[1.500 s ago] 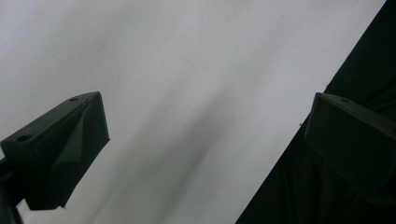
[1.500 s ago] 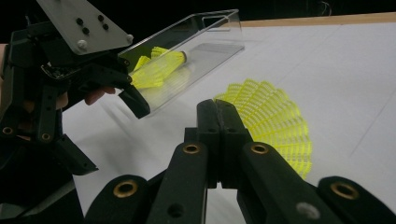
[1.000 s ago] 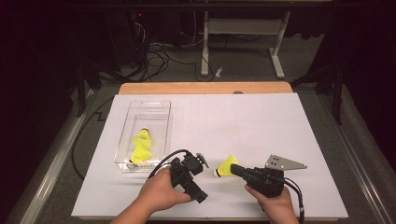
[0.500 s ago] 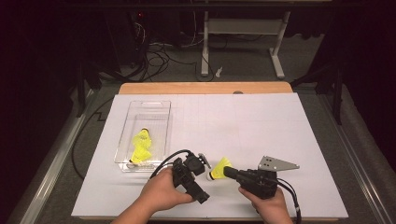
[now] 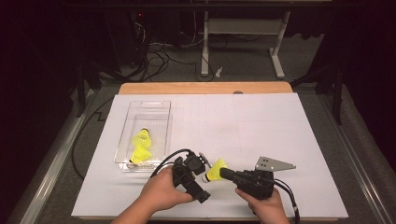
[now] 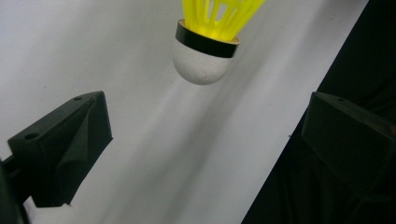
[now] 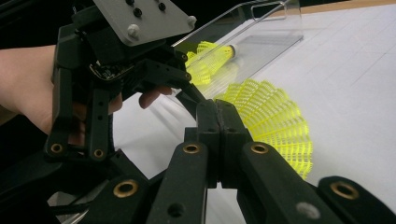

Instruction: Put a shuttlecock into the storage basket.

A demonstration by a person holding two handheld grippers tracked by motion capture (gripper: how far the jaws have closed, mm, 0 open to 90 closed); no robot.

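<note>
High view: right gripper (image 5: 225, 172) clamped on yellow shuttlecock (image 5: 215, 171) skirt, offering cork to left gripper (image 5: 201, 164), jaws apart, for handover.

a clear plastic box (image 5: 159, 109) on the white table sheet (image 5: 261, 126) holds two yellow shuttlecocks (image 5: 141, 144).

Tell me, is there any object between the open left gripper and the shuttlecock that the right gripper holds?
No. The left gripper faces the shuttlecock cork directly; nothing visible lies between them. The right gripper grips its skirt.
</note>
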